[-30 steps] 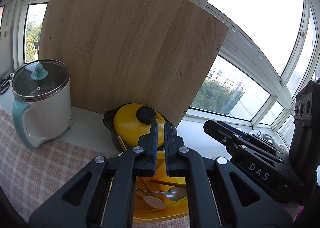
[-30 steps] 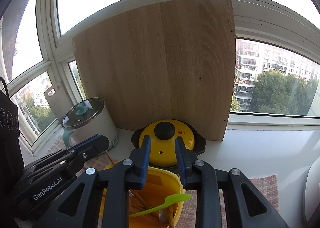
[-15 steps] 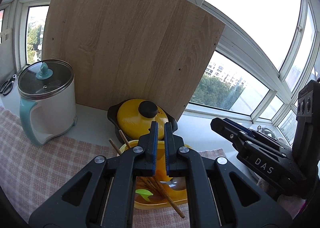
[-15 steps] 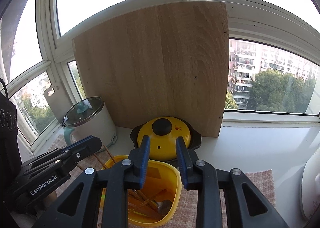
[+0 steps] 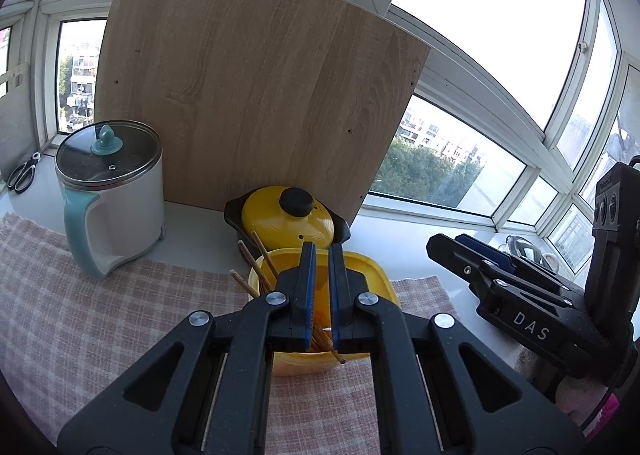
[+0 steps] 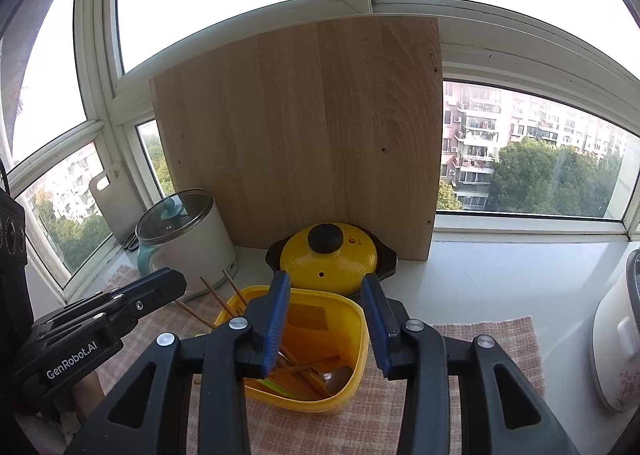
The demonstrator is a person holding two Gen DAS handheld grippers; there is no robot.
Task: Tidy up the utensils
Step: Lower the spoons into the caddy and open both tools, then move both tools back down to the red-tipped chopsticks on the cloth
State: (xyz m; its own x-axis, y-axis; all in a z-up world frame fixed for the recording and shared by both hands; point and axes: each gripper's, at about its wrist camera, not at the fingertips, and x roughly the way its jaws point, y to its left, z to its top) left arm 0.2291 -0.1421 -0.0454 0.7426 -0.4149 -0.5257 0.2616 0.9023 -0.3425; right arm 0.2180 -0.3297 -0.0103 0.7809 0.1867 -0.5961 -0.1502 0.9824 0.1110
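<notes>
I have both claws hanging above the yellow plastic tub (image 6: 344, 319) that sits on the pink checked cloth (image 5: 100, 315), just in front of the yellow-lidded black casserole pot (image 6: 328, 255) and the tall wooden board (image 6: 300, 135) leaning on the window. The tub holds what I am sorting: brown wooden chopsticks (image 6: 224, 301) lean out over its rim towards my left, more sticks lie crossed on its floor beside a steel spoon (image 6: 338, 375), and a strip of green plastic (image 6: 276, 389) shows at the near wall. My left gripper (image 5: 321, 255) is closed up, with only a thin slit between the blue pads; a few sticks show through that slit, but they look to lie in the tub behind it, so I judge it carries nothing. My right gripper (image 6: 326, 287) has just been opening its jaws and now stands roughly half spread, nothing between the pads but the view down into the tub. I take this as the gap between items, with the utensils gathered in the tub. If more is to be moved, my next move calls for choosing one piece, probably a chopstick at the rim, and lowering the open right claw squarely across it without dragging the tangled neighbours or tipping the light tub.
</notes>
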